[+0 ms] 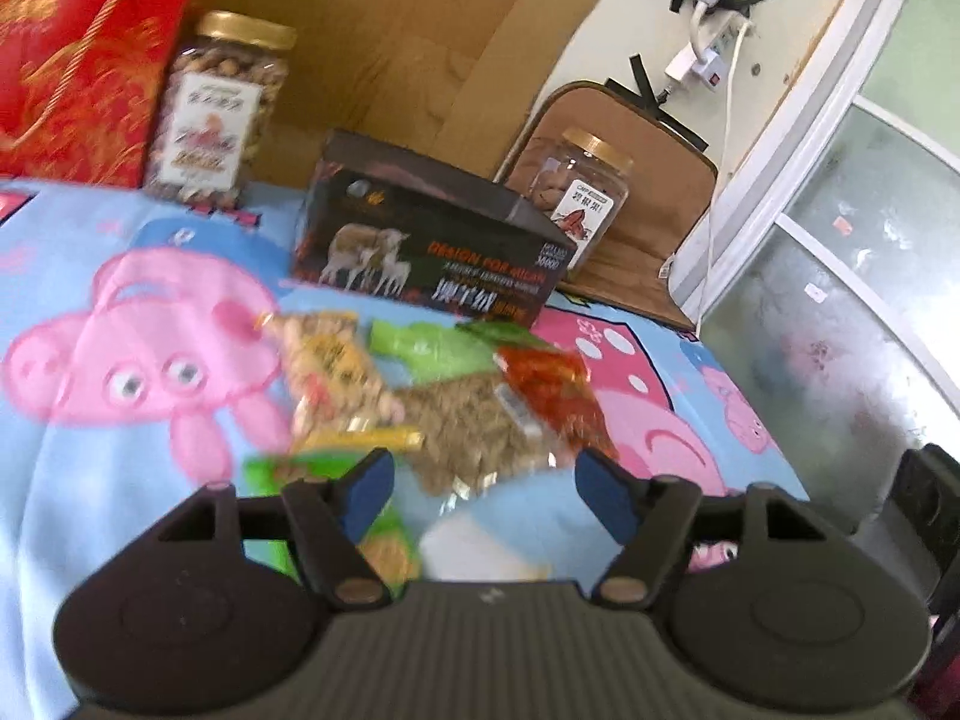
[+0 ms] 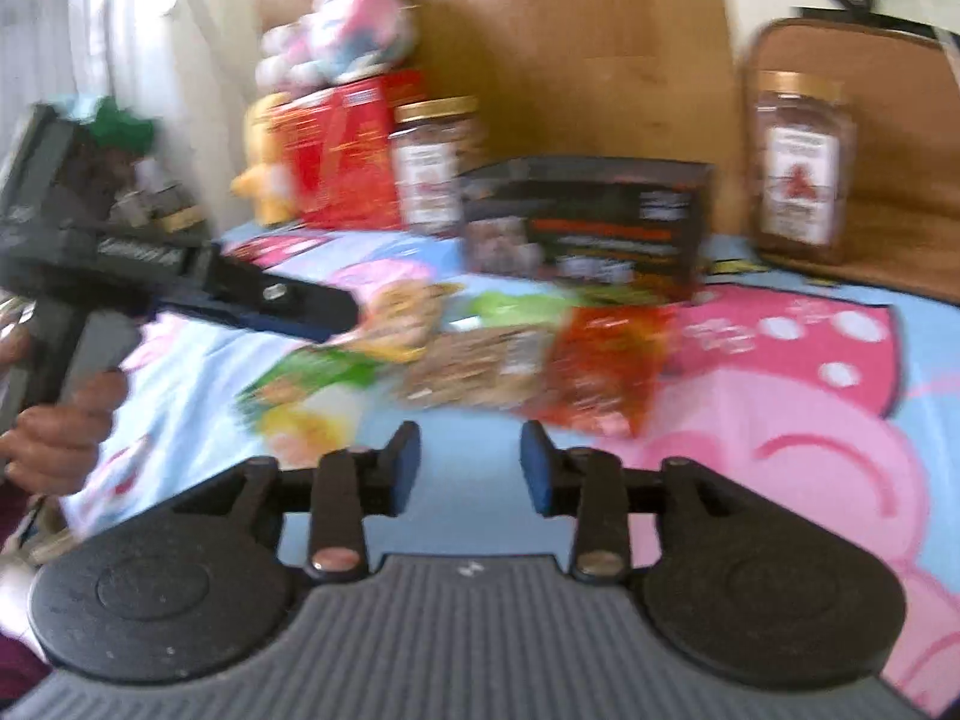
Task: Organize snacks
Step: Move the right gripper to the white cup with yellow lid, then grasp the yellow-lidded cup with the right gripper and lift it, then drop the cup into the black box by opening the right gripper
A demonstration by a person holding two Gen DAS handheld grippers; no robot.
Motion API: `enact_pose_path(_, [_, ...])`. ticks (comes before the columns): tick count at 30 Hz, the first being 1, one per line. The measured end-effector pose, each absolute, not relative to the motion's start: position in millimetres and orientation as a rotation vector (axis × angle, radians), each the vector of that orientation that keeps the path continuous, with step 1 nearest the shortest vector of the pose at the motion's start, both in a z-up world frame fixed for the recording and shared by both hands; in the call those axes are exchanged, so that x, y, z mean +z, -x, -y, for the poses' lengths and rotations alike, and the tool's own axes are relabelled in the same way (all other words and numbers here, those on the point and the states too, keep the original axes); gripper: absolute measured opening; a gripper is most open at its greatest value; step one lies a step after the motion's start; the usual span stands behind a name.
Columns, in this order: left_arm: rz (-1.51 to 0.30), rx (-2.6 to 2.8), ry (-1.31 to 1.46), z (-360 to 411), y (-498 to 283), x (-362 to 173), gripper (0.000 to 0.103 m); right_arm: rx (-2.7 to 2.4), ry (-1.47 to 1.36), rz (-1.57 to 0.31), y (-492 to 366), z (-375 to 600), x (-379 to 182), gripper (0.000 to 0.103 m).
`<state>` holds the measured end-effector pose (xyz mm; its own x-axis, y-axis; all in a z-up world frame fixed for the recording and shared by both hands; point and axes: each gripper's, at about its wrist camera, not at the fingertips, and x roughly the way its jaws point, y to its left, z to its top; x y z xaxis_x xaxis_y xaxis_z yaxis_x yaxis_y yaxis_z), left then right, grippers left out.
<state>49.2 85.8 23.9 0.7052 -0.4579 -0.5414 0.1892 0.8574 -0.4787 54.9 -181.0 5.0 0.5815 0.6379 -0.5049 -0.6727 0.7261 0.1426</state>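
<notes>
Several snack bags lie in a loose pile on a Peppa Pig sheet (image 1: 90, 480): a bag of nuts (image 1: 327, 372), a light green bag (image 1: 435, 345), a clear bag of brown seeds (image 1: 474, 426) and a red bag (image 1: 549, 384). My left gripper (image 1: 483, 483) is open and empty just above the near edge of the pile. My right gripper (image 2: 471, 459) is open and empty, a little in front of the seed bag (image 2: 468, 369) and the red bag (image 2: 600, 372). The left gripper (image 2: 336, 312) shows at the left of the right wrist view.
A black box (image 1: 432, 252) stands behind the pile. A nut jar (image 1: 219, 108) and a red gift box (image 1: 78, 66) stand at back left. A second jar (image 1: 579, 198) sits on a brown cushion (image 1: 660, 210) at back right. Cardboard lines the back.
</notes>
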Motion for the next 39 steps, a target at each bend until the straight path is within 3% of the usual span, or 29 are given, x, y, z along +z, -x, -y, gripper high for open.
enact_pose_path(4, [-0.71, -0.346, 0.47, -103.8, -19.5, 18.5, 0.069, 0.887, 0.2, -0.537, -26.2, 149.3, -6.8, 0.05])
enact_pose_path(6, [-0.717, -0.352, 0.503, -107.2, -10.7, 16.4, 0.069, 0.884, 0.286, -0.48, -18.0, 132.7, -10.7, 0.068])
enact_pose_path(7, [-0.716, -0.36, 0.503, -105.6, -9.3, 16.5, 0.069, 0.879, 0.297, -0.471, -19.1, 127.2, -11.2, 0.071])
enact_pose_path(10, [-0.722, -0.366, 0.443, -90.6, -15.2, 15.8, 0.069, 0.889, 0.291, -0.488, -30.3, 117.0, -12.6, 0.072])
enact_pose_path(12, [-0.725, -0.375, 0.386, -76.7, -20.4, 14.2, 0.063, 0.879, 0.296, -0.504, -36.5, 110.3, -13.9, 0.072])
enact_pose_path(15, [-0.746, -0.386, 0.284, -55.9, -24.3, 10.9, 0.043, 0.859, 0.29, -0.544, -44.3, 104.1, -19.3, 0.067])
enact_pose_path(16, [-0.75, -0.393, 0.274, -52.8, -23.7, 9.4, 0.04, 0.848, 0.279, -0.544, -43.7, 106.3, -20.5, 0.061])
enact_pose_path(17, [-0.767, -0.412, 0.281, -49.9, -25.1, 6.8, 0.038, 0.847, 0.276, -0.543, -41.7, 108.6, -19.6, 0.044])
enact_pose_path(27, [-0.705, -0.472, 0.23, -32.4, -50.6, 31.8, 0.038, 0.736, 0.286, -0.44, -36.2, 125.2, -2.6, 0.043])
enact_pose_path(39, [-0.598, -0.45, 0.216, -1.1, -197.3, 84.5, 0.038, 0.587, 0.273, -0.276, -158.7, 142.7, 52.9, 0.044])
